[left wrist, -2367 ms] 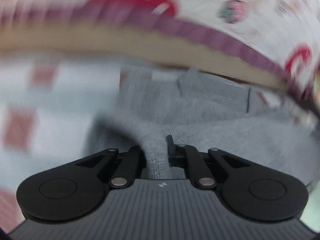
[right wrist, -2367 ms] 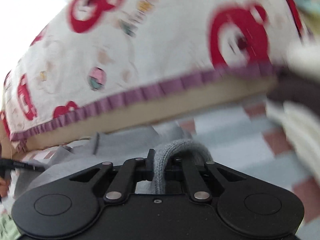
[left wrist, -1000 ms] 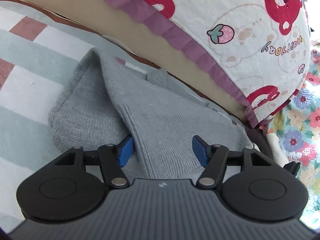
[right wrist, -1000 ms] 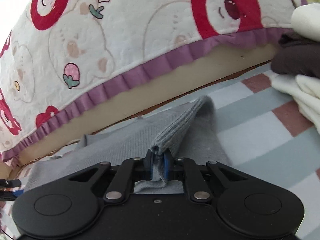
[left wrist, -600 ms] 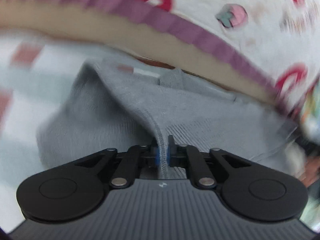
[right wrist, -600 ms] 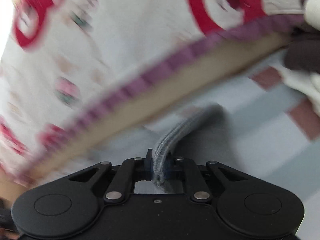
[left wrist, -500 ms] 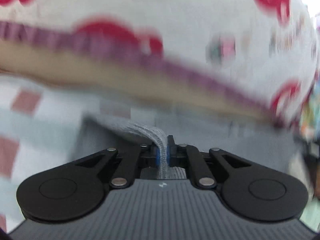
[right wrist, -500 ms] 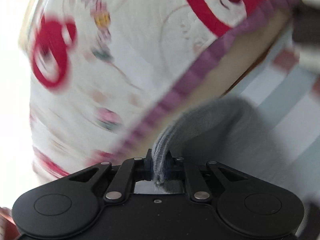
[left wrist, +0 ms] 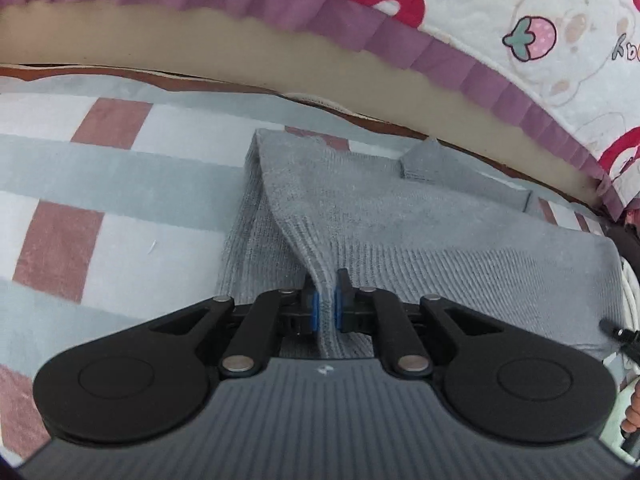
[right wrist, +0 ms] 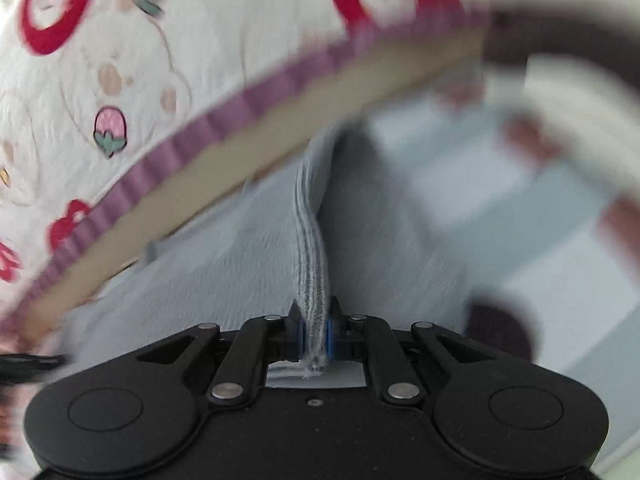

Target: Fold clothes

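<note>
A grey knitted sweater (left wrist: 400, 220) lies partly folded on a checked sheet (left wrist: 120, 184). My left gripper (left wrist: 325, 300) is shut on a raised fold of its knit near the left edge. In the right wrist view, which is blurred, my right gripper (right wrist: 314, 324) is shut on a ribbed edge of the same grey sweater (right wrist: 312, 248), which runs up from the jaws as a narrow ridge. The rest of the sweater spreads to the left under it.
A cushion with red bears and a purple frill (left wrist: 360, 28) stands along the far side, right behind the sweater; it also shows in the right wrist view (right wrist: 160, 80). A stack of white and dark brown clothes (right wrist: 560, 80) lies at the right.
My left gripper was open over the sweater a second ago and has shut on a fold of it. Both grippers have swung with the knit in them. The right gripper stayed shut on the ribbed edge.
</note>
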